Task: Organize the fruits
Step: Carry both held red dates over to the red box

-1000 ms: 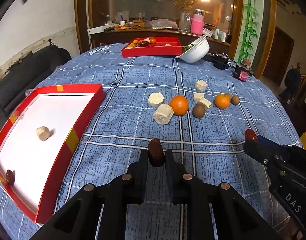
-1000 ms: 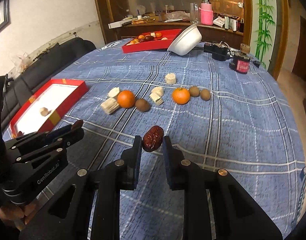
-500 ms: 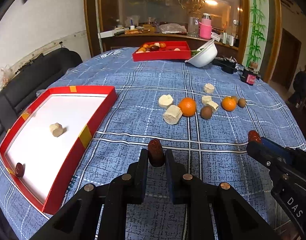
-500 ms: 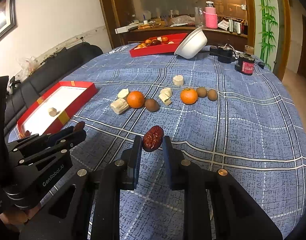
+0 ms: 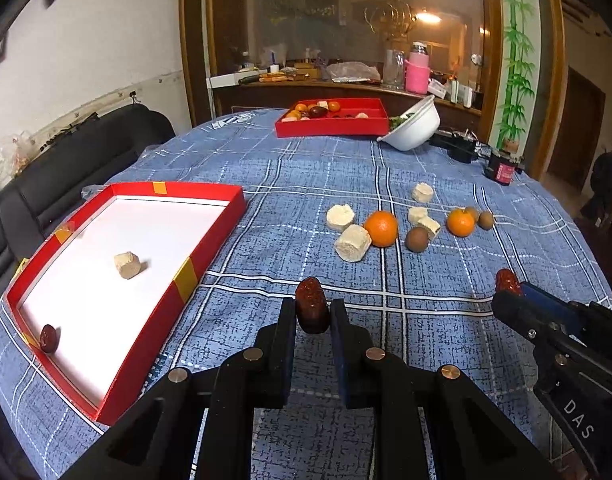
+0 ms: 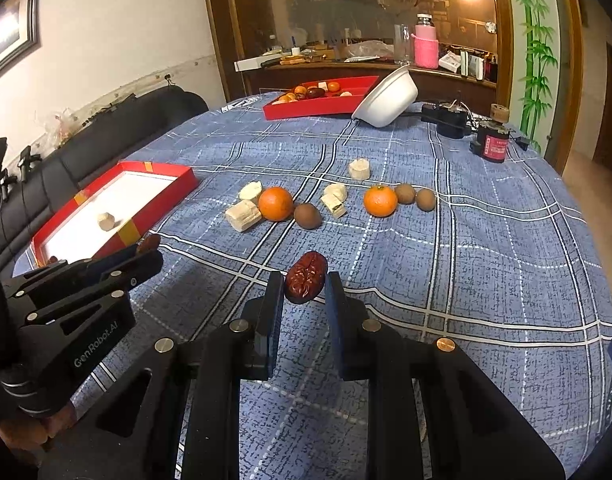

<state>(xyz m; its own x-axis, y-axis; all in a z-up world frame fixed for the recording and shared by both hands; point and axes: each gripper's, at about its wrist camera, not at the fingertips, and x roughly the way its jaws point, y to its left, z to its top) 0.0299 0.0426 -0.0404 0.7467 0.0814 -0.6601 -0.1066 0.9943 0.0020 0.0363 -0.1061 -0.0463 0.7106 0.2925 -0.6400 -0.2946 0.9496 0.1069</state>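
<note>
My left gripper (image 5: 313, 314) is shut on a dark red date (image 5: 311, 310), held above the blue checked cloth just right of the red tray (image 5: 210, 240). The tray holds a pale chunk (image 5: 126, 265) and another date (image 5: 49, 338). My right gripper (image 6: 304, 284) is shut on a wrinkled red date (image 6: 306, 277) above the cloth. Two oranges (image 5: 381, 228), brown kiwis (image 5: 417, 239) and pale chunks (image 5: 352, 242) lie loose mid-table; they also show in the right wrist view (image 6: 275, 203).
A second red tray (image 5: 331, 122) with fruit and a tipped white bowl (image 5: 413, 130) stand at the far edge. A black device and a small red-labelled can (image 6: 493, 142) sit far right. A black sofa (image 5: 66, 168) flanks the table's left.
Both grippers have risen and pulled back slightly, still holding their dates. The red tray now sits nearer the middle of the left wrist view.
</note>
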